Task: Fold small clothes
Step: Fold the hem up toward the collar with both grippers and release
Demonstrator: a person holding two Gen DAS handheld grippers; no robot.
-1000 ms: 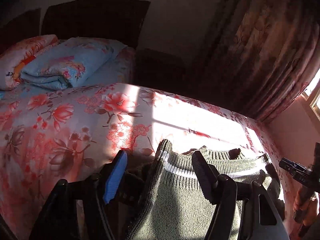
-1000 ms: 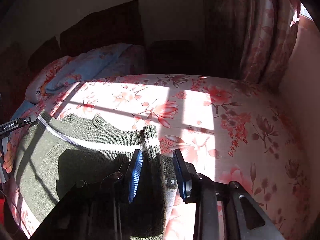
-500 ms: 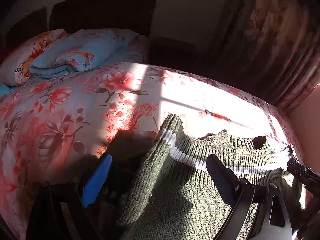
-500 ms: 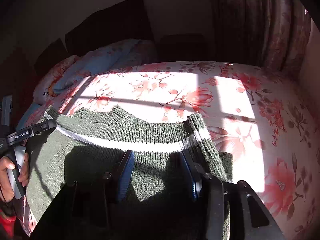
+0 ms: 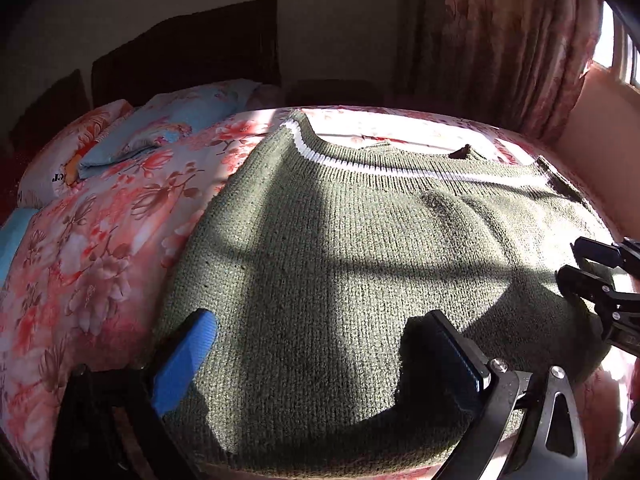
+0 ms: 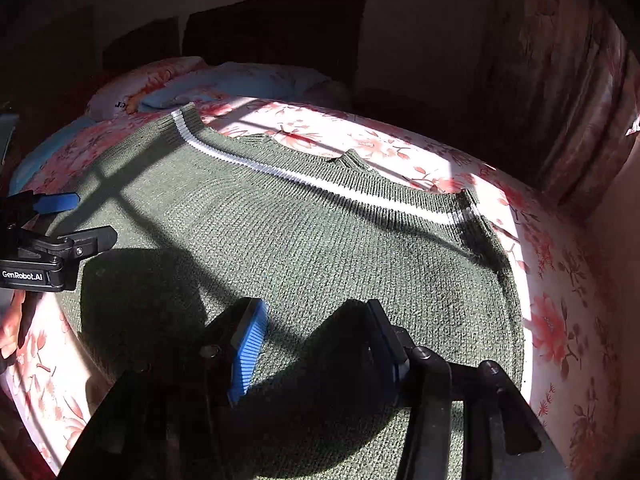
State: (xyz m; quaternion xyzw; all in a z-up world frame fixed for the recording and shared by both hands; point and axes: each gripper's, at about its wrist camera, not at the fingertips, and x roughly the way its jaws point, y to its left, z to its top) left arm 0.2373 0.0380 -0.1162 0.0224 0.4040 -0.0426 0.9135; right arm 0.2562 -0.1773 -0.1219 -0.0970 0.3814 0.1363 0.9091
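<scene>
A dark green knit sweater [image 5: 360, 240] lies spread flat on the floral bedspread [image 5: 100, 240], its white-striped ribbed edge [image 6: 320, 184] on the far side. My left gripper [image 5: 320, 344] hovers open and wide over the sweater's near left part, with only flat knit under its blue pads [image 5: 188, 360]. Over the near right part of the sweater [image 6: 300, 248], my right gripper [image 6: 316, 340] has its jaws opening and nothing pinched between them. Each gripper shows in the other's view: the right gripper [image 5: 600, 280] at the right edge, the left gripper [image 6: 60, 220] at the left edge.
Folded blue bedding and a floral pillow [image 5: 160, 136] lie at the head of the bed, before a dark headboard [image 5: 192, 52]. A floral curtain [image 5: 512, 48] and a window stand to the right. A hand [image 6: 12, 320] grips the left tool's handle. Strong sun and shadow bands cross the bed.
The sweater hung bunched between the fingers of both grippers. It now lies flat, its striped edge far away. Both grippers have let go, drawn back toward me and sunk lower.
</scene>
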